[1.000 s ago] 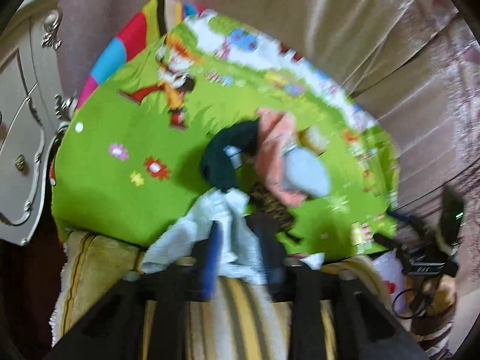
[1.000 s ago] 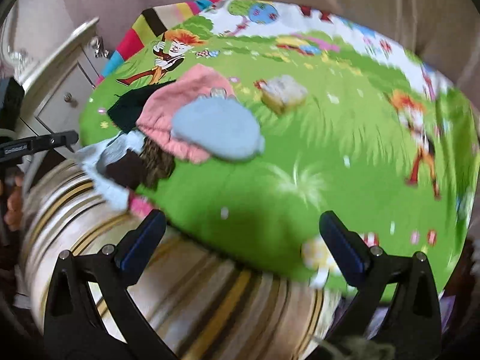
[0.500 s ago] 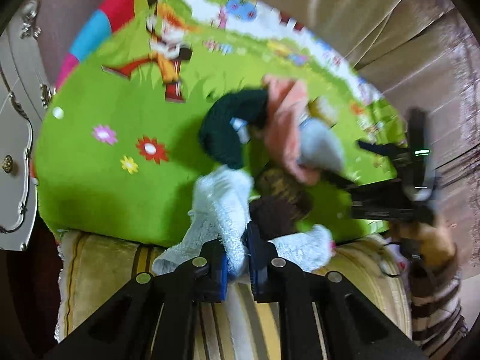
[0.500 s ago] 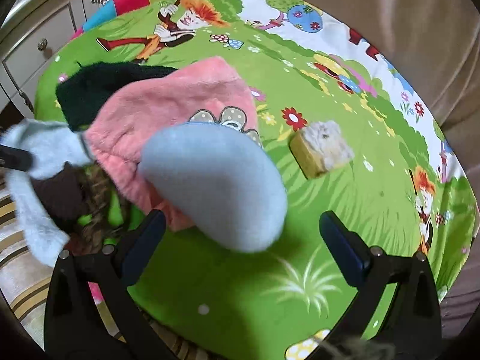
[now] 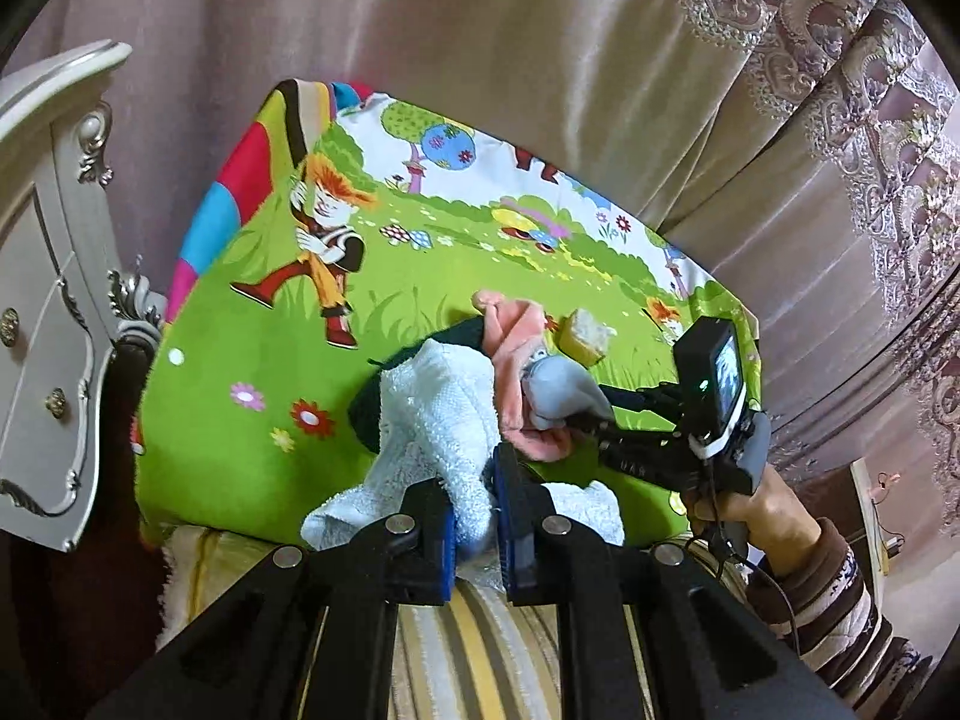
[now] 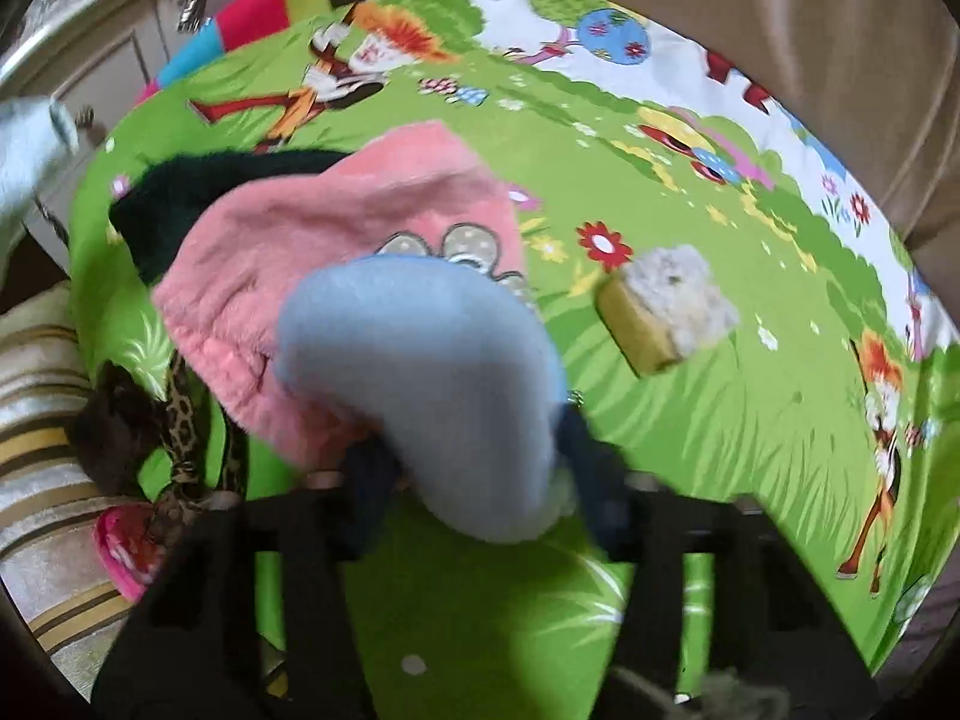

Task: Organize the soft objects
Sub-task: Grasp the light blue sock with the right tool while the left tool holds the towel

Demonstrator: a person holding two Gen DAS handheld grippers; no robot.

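Left wrist view first: the left gripper (image 5: 474, 525) has its jaws nearly shut, pinching a fold of the pale blue towel (image 5: 441, 414), which bunches up just beyond the fingertips and trails off to either side. Just past that bunch and to its right lie a dark green cloth (image 5: 372, 414) and a pink plush piece (image 5: 516, 336), so close that the towel could drag them along if it is pulled away fast.

In the right wrist view, the right gripper (image 6: 474, 462) is closing its jaws around the rounded light blue soft item (image 6: 420, 372), which sits between the fingers; blur hides whether the pads press it yet. The item rests on the pink plush piece (image 6: 336, 240), so a deep bite might catch pink fabric too and lift both.

To the left of those fingers a leopard-print cloth (image 6: 180, 432) and a brown piece (image 6: 114, 420) sit by the edge of the green cartoon mat (image 6: 720, 450), where a tug could tip them off. The sponge block (image 6: 666, 306) lies clear, beyond and to the right.
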